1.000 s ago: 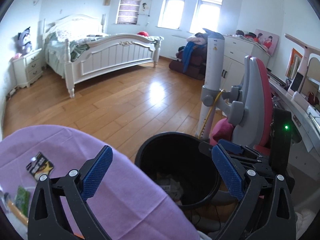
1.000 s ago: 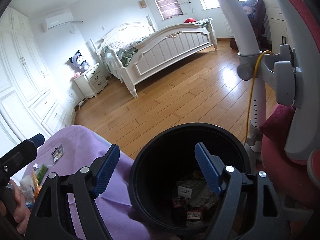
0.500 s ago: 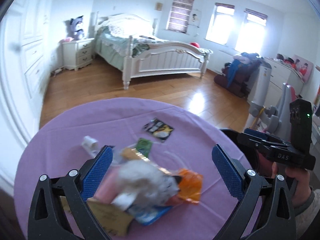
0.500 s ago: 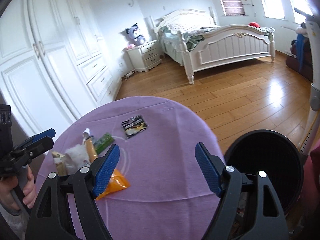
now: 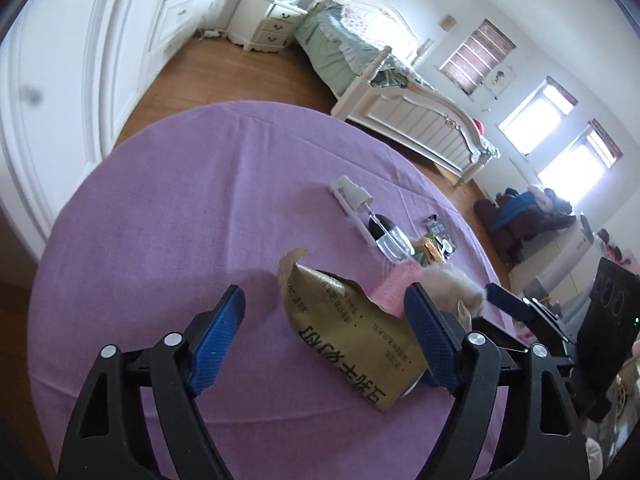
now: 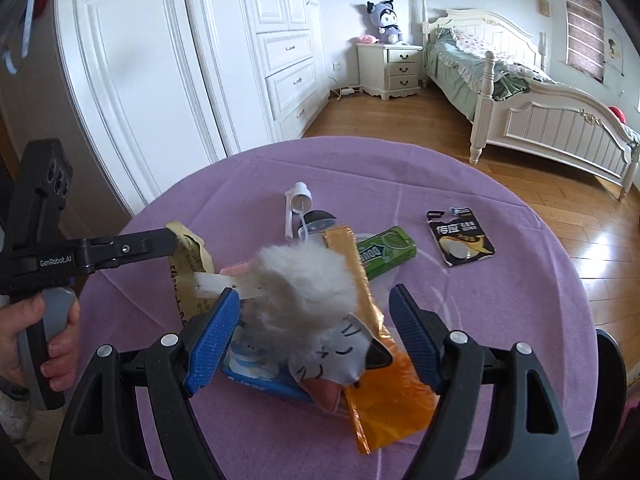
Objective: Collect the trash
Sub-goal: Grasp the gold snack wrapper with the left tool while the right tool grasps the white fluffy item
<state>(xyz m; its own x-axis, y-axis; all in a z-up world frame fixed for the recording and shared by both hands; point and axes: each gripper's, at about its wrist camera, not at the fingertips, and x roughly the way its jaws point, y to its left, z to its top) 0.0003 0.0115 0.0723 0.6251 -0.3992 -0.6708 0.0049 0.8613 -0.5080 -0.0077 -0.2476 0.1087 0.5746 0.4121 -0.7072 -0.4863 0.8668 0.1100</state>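
Observation:
A pile of trash lies on the purple round table (image 5: pixel 160 208). My left gripper (image 5: pixel 328 336) is open, its jaws either side of a gold foil pouch (image 5: pixel 348 328) that lies on the cloth. My right gripper (image 6: pixel 316 332) is open over a white fluffy cat-face item (image 6: pixel 308 292), which lies on an orange wrapper (image 6: pixel 384 396) and a blue packet (image 6: pixel 260 376). A clear spray bottle (image 5: pixel 384 232), a green gum pack (image 6: pixel 384 252) and a black card pack (image 6: pixel 460 236) lie further back.
White wardrobe doors (image 6: pixel 160 80) stand behind the table on the left. A white bed (image 6: pixel 520 100) and nightstand (image 6: pixel 390 68) stand across the wooden floor (image 6: pixel 400 120). The left gripper's body (image 6: pixel 60 256) reaches in from the left in the right wrist view.
Both grippers swung from the black bin to the table and came down close over the trash pile. Both stayed open.

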